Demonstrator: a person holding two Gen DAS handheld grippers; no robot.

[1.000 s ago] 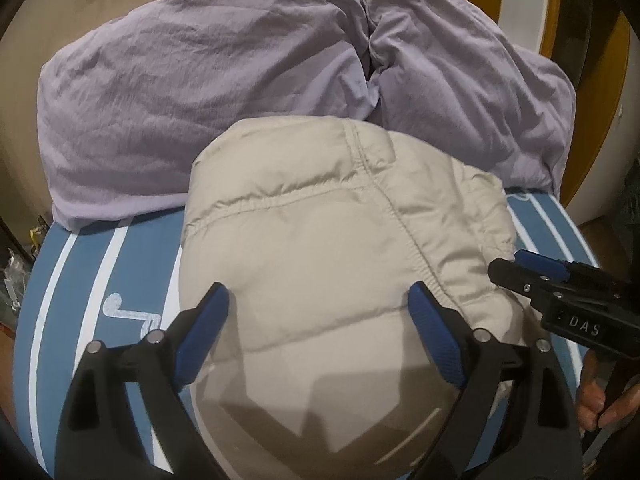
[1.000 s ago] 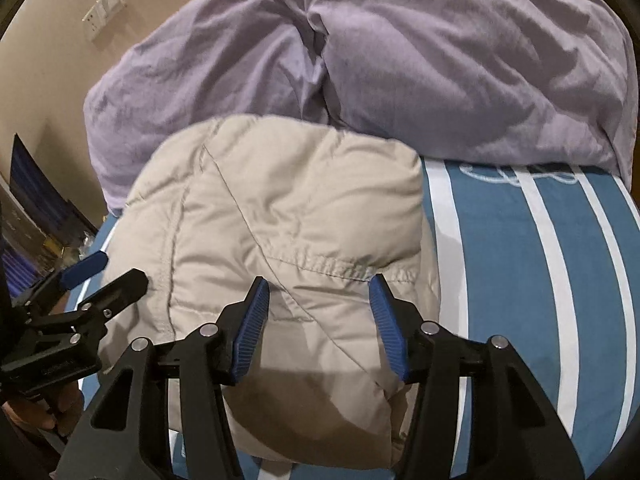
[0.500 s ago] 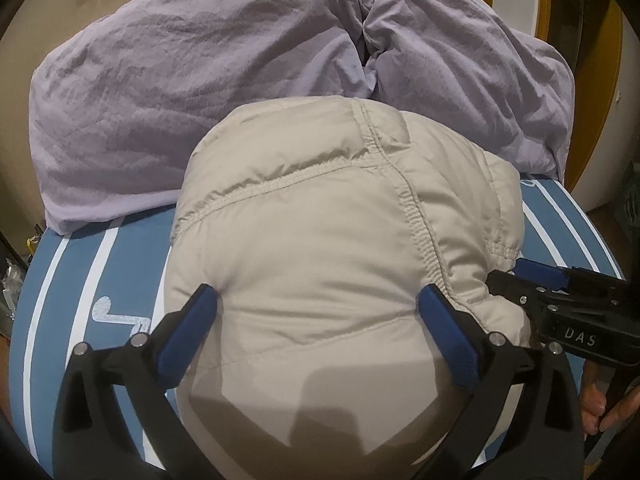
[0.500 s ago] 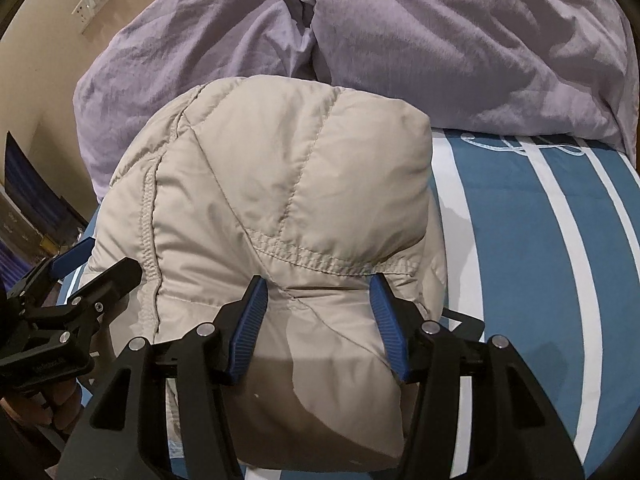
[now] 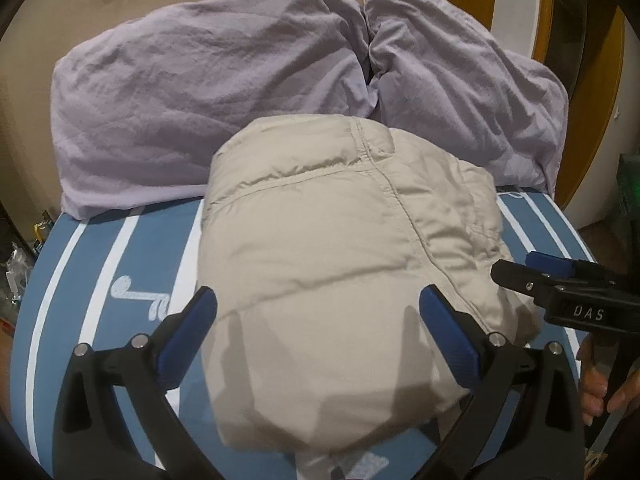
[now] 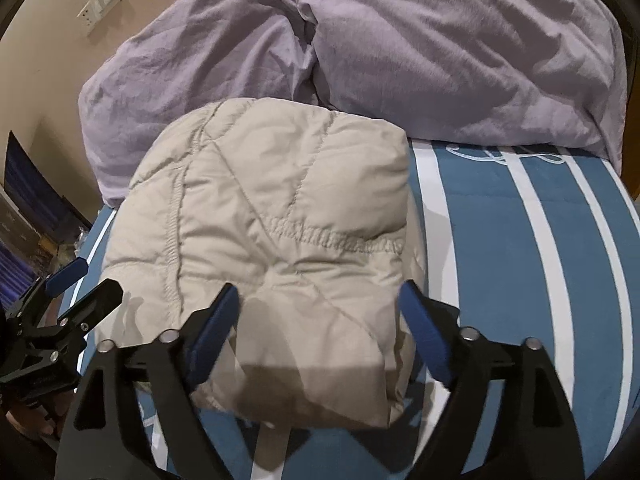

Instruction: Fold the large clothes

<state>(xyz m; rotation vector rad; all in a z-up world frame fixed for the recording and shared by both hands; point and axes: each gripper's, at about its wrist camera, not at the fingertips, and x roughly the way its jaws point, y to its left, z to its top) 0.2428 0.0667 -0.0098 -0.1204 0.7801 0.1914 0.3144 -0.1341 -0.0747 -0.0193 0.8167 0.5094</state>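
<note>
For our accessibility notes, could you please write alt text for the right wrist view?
A folded beige puffer jacket lies on a blue-and-white striped bed, seen between the right gripper's opening jaws. Two lilac pillows sit behind it.

jacket [image 5: 340,264] near edge blurred, pillow [image 6: 460,48] cropped at top

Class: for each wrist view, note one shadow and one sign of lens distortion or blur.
Left wrist view: the left gripper casts dark finger shadows on the beige jacket; stripes on the blue cover bow outward. Right wrist view: a broad shadow crosses the jacket's near edge; black corners vignette the frame, and the near cover looks smeared.
</note>
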